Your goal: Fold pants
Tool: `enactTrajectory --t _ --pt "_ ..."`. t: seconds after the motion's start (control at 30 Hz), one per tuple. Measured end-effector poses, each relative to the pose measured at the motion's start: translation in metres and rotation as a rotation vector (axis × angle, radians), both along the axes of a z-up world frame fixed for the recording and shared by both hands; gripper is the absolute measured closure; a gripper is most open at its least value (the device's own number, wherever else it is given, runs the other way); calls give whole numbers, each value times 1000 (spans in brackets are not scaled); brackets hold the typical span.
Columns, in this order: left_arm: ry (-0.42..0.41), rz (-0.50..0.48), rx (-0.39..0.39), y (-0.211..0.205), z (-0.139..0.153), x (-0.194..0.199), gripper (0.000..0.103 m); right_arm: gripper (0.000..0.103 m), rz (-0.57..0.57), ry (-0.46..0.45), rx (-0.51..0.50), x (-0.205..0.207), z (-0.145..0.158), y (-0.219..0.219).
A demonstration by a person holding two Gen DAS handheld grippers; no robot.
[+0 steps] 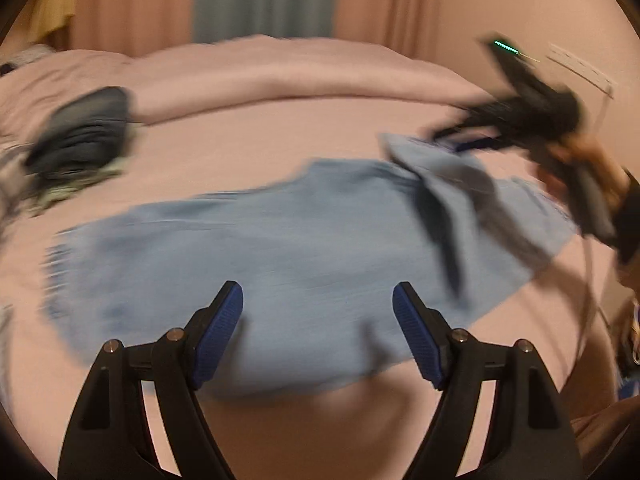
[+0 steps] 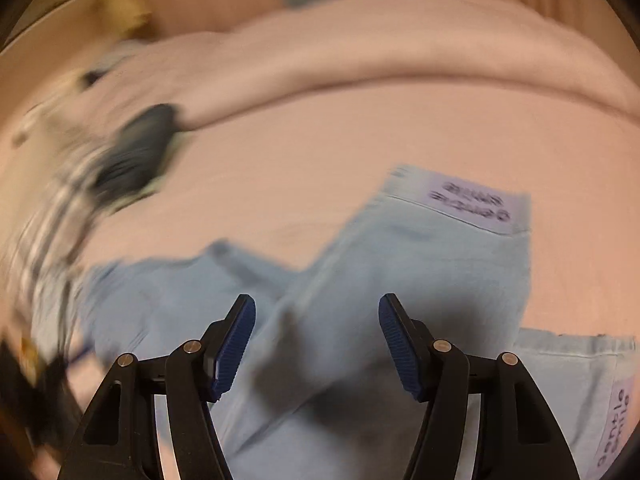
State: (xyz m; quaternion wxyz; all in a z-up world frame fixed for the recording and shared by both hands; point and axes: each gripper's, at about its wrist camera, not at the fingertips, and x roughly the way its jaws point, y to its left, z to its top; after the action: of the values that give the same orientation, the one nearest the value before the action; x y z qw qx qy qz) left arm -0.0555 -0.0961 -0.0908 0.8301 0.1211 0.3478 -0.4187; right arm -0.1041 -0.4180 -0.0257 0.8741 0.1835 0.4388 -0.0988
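Across the middle of both frames the light blue pants [image 1: 256,256] lie spread on the pink bed [image 1: 280,136]. Above them, left gripper [image 1: 318,320] and right gripper [image 2: 317,336] stand wide and empty. Judged next: re-grip a flat edge squarely, avoiding bunched cloth.

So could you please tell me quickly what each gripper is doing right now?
Left gripper: open, holding nothing, above the blue pants.
Right gripper: open, holding nothing.
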Motion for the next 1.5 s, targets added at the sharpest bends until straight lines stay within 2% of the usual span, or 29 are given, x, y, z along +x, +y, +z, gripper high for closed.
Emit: enactTrajectory --t 0.1,0.23,0.37,0.43,0.5,0.53,0.6,0.7,0.77,0.9,1.0,1.07,1.13,1.27,1.37,1.43,1.47,1.5 --pt "35 -92 -18 -45 -6 -16 25 38 -115 34 68 30 -12 -27" --pt "76 -158 -10 -91 -14 -31 26 38 -184 90 66 63 -21 -39" --pt "74 -147 46 -117 -23 -35 28 38 -199 214 -60 87 -38 -36" --pt "81 -135 66 -125 -28 -34 30 39 -170 240 -122 86 -46 -34" --pt "80 -119 86 -128 -33 -33 36 51 -137 228 -194 81 -46 -28" --pt "75 -112 100 -130 -36 -32 39 56 -120 211 -196 78 -46 -28" --pt "58 -105 108 -132 -36 -33 41 93 -91 168 -168 66 -42 -34" --pt "41 -86 134 -137 -33 -36 52 95 -112 45 -89 39 -24 -51" --pt "45 -77 138 -137 -31 -33 59 95 -138 -56 -28 8 -6 -64" --pt "54 -62 135 -136 -25 -32 62 95 -201 -324 82 -87 38 -82" --pt "39 -59 148 -143 -25 -40 62 95 -270 -435 123 -167 42 -88" --pt "34 -61 154 -134 -24 -36 61 95 -307 -450 148 -198 32 -84" --pt "27 -61 163 -134 -23 -38 61 95 -361 -432 203 -226 7 -86" --pt "12 -53 182 -125 -27 -37 61 95 -439 -382 314 -251 -42 -91" --pt "17 -45 190 -124 -27 -37 61 95 -461 -403 385 -250 -50 -84" --pt "19 -46 200 -124 -26 -37 62 85 -493 -450 451 -253 -52 -91" --pt "17 -47 206 -124 -27 -39 61 64 -524 -459 467 -255 -53 -97" --pt "13 -46 214 -125 -26 -39 61 59 -571 -478 467 -253 -51 -102"
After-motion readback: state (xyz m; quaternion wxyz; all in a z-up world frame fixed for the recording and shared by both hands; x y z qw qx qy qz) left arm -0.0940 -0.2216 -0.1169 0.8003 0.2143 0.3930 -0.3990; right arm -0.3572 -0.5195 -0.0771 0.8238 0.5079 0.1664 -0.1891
